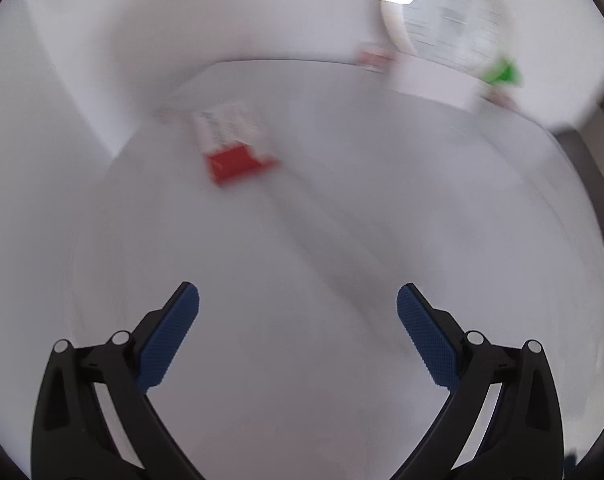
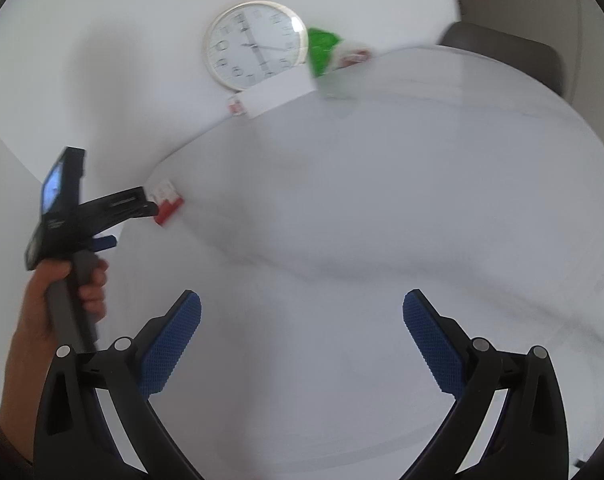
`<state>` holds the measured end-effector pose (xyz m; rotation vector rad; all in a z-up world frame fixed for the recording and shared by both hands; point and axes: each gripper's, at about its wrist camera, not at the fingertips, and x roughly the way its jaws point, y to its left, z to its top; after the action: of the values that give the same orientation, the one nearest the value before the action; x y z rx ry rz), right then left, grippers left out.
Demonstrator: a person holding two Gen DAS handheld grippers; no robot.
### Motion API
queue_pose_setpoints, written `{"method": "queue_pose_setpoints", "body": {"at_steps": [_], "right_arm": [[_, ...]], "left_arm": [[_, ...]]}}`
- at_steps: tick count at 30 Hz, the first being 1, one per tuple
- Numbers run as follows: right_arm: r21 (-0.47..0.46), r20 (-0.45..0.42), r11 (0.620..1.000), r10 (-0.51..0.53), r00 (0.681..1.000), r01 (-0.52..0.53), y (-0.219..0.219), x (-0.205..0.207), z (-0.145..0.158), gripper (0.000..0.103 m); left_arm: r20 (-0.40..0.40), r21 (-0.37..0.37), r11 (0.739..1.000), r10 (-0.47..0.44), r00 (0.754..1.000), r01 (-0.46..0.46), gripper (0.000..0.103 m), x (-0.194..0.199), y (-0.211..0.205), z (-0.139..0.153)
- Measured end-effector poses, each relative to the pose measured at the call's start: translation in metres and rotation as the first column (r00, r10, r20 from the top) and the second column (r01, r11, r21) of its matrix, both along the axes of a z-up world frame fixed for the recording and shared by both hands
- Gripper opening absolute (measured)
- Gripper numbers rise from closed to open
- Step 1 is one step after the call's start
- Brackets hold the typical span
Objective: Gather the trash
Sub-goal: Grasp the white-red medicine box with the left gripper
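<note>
On the white, faintly veined marble-look tabletop (image 2: 381,220) the trash lies in two spots. Take the round white-rimmed wall clock (image 2: 256,45) as the landmark; it leans against the white wall at the tabletop's far edge.

Farthest left in the right wrist view, a hand (image 2: 58,300) grips the grey handle of the left gripper (image 2: 136,220), whose black fingers reach toward a small red-and-white paper wrapper (image 2: 168,202) lying flat well below and left of the clock, near the tabletop's left edge. The gripper's tip sits just beside the wrapper, though blur hides whether they touch. From its own camera, the left gripper (image 1: 298,300) has its blue-padded jaws spread wide with nothing between them, and the same wrapper (image 1: 234,152) lies ahead, apart from the pads.

Directly below the clock stands a white rectangular box (image 2: 278,92) (its front hides the clock's lower rim), with a small red-and-white scrap (image 2: 236,106) at its left corner. Just right of the clock, a crumpled green-and-white wrapper (image 2: 325,50) pokes up behind the box.

Nearest the camera, the right gripper (image 2: 302,308) hovers over bare tabletop, jaws wide open and empty
</note>
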<state>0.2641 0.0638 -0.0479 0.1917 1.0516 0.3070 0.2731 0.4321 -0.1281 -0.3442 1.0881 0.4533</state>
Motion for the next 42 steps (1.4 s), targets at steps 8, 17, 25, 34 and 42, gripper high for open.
{"method": "queue_pose_setpoints", "body": {"at_steps": [8, 17, 25, 34, 42], "right_arm": [[-0.03, -0.047, 0.998, 0.062, 0.997, -0.064, 0.094, 0.07, -0.022, 0.1], [-0.055, -0.149, 0.997, 0.039, 0.988, -0.048, 0.114, 0.096, -0.059, 0.1], [-0.071, -0.172, 0.996, 0.037, 0.984, -0.05, 0.111, 0.086, -0.07, 0.1], [-0.085, -0.192, 0.995, 0.04, 0.981, -0.057, 0.106, 0.077, -0.072, 0.1], [-0.093, -0.199, 0.995, 0.024, 0.98, -0.043, 0.096, 0.069, -0.079, 0.1]], "left_arm": [[-0.109, -0.062, 0.967, 0.241, 0.964, -0.248, 0.095, 0.097, 0.122, -0.071], [-0.129, -0.11, 0.943, 0.299, 0.946, -0.313, 0.096, 0.134, 0.154, -0.106], [-0.126, -0.146, 0.936, 0.302, 0.945, -0.319, 0.096, 0.148, 0.155, -0.112], [-0.137, -0.186, 0.931, 0.292, 0.947, -0.314, 0.095, 0.155, 0.135, -0.113], [-0.089, -0.251, 0.919, 0.29, 0.953, -0.303, 0.095, 0.155, 0.13, -0.111]]}}
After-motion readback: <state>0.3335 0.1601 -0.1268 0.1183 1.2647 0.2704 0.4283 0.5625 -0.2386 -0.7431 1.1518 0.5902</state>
